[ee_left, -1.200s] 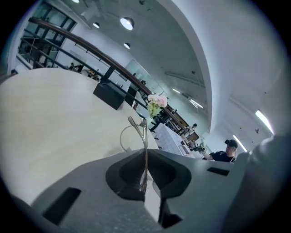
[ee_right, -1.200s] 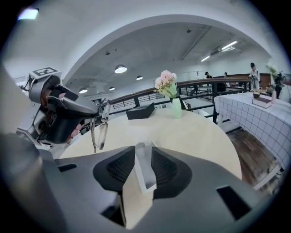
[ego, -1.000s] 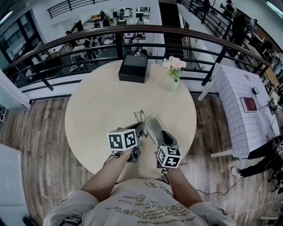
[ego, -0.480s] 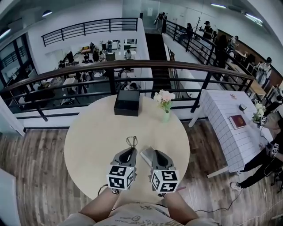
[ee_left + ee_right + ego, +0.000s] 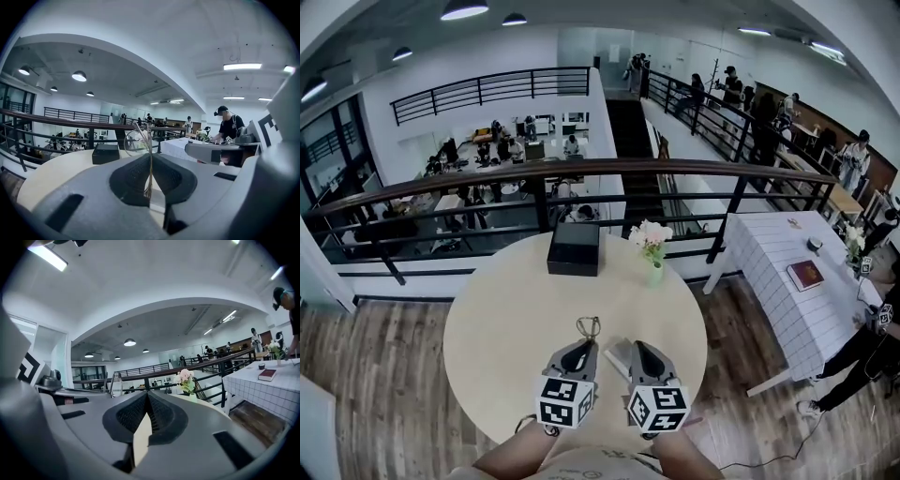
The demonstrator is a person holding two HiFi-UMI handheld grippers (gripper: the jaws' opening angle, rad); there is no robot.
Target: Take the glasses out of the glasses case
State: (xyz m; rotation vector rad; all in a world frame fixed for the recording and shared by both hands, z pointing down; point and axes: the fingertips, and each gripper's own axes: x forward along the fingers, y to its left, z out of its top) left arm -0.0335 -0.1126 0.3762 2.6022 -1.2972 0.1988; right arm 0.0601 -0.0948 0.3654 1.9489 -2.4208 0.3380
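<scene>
Thin wire-framed glasses (image 5: 589, 327) stick out ahead of my left gripper (image 5: 581, 347), which is shut on one temple. In the left gripper view the temple runs upright between the pads and a lens (image 5: 136, 141) shows beyond the left gripper (image 5: 150, 157). My right gripper (image 5: 639, 349) is shut on the pale glasses case (image 5: 616, 354). Its cream edge (image 5: 142, 437) sits pinched in the right gripper (image 5: 147, 394). Both grippers hover side by side, about level, over the near part of the round table (image 5: 506, 300). The glasses (image 5: 116, 384) also show at the left of the right gripper view.
A black box (image 5: 574, 248) and a small vase of flowers (image 5: 652, 246) stand at the table's far edge, with a dark railing (image 5: 487, 178) behind them. To the right there is a table with a white checked cloth (image 5: 787, 291), with people beyond it.
Both grippers have risen from the tabletop with the glasses and the case. The left one has rolled so its marker cube faces the camera squarely. The head view has tilted up.
</scene>
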